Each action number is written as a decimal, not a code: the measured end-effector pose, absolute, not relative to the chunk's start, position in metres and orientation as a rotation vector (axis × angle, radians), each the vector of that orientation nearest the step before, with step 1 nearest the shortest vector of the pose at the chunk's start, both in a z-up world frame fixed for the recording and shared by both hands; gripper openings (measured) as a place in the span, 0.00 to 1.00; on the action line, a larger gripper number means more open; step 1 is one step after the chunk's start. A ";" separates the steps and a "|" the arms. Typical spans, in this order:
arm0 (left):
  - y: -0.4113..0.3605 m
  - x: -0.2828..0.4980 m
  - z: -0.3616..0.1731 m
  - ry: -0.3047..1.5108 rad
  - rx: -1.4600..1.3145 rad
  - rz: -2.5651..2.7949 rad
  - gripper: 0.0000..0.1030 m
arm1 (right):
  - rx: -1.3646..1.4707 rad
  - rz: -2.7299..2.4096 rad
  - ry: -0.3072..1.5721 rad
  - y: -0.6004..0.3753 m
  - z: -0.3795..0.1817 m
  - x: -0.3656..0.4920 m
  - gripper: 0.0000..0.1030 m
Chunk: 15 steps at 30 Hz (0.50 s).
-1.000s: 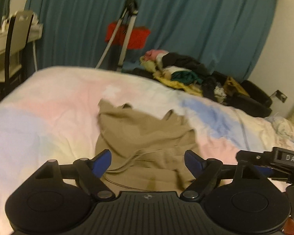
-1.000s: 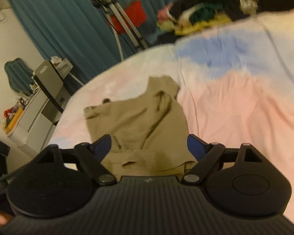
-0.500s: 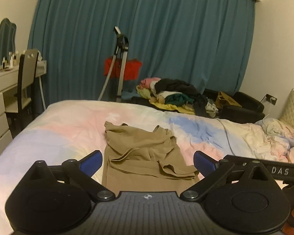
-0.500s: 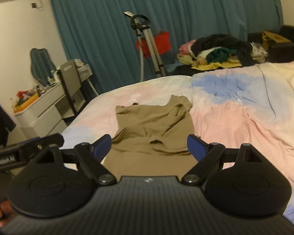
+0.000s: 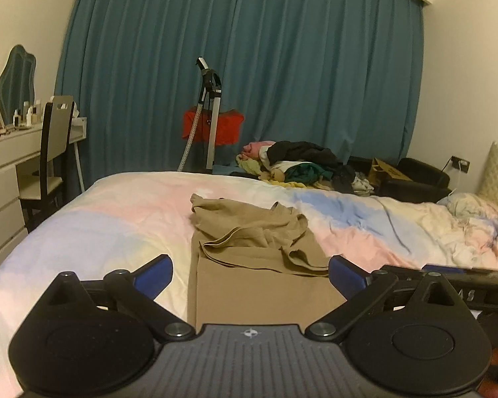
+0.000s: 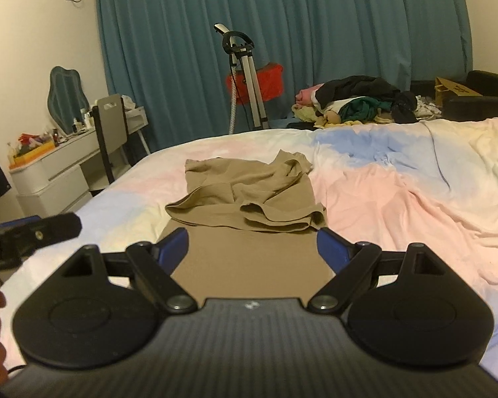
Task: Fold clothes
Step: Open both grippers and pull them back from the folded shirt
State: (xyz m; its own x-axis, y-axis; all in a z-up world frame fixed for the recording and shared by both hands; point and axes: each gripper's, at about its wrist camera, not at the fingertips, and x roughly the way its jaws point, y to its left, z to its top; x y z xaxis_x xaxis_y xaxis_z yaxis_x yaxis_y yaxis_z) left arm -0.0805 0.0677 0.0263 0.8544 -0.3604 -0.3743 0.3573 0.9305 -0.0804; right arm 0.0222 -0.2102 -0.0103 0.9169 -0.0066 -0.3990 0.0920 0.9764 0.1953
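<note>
a: what sort of place is this?
b: a home bedroom: a bed (image 5: pixel 123 219) with a pastel cover, teal curtains (image 5: pixel 282 66), a dressing table (image 6: pixel 59 159) with a mirror (image 6: pixel 64 96), heaped clothes (image 5: pixel 302 164).

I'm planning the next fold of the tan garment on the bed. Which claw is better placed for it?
Neither clearly. Both the left claw and right claw are open, empty, and centred over the tan garment's near flat part.

The left gripper (image 5: pixel 250 273) has its jaws spread wide, nothing between its blue pads (image 5: pixel 154 273). The right gripper (image 6: pixel 250 248) points slightly downward, jaws also wide and empty, level beside the other
</note>
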 end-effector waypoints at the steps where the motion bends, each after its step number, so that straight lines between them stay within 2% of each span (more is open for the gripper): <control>1: 0.067 -0.080 0.024 0.397 0.001 -0.378 0.98 | 0.212 -0.055 0.406 -0.210 -0.011 0.023 0.83; 10: 0.077 -0.065 0.009 0.460 -0.042 -0.369 0.98 | 0.187 -0.052 0.411 -0.205 -0.016 0.028 0.83; 15: 0.084 -0.038 -0.016 0.657 -0.211 -0.445 0.97 | 0.355 0.000 0.469 -0.219 -0.028 0.034 0.83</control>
State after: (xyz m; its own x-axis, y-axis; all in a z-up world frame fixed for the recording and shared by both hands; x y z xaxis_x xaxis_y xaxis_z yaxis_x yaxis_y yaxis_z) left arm -0.0377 0.0842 -0.0160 0.7024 -0.4625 -0.5411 0.3315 0.8852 -0.3264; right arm 0.0339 -0.2191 -0.0279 0.8931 0.0810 -0.4424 0.0806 0.9389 0.3347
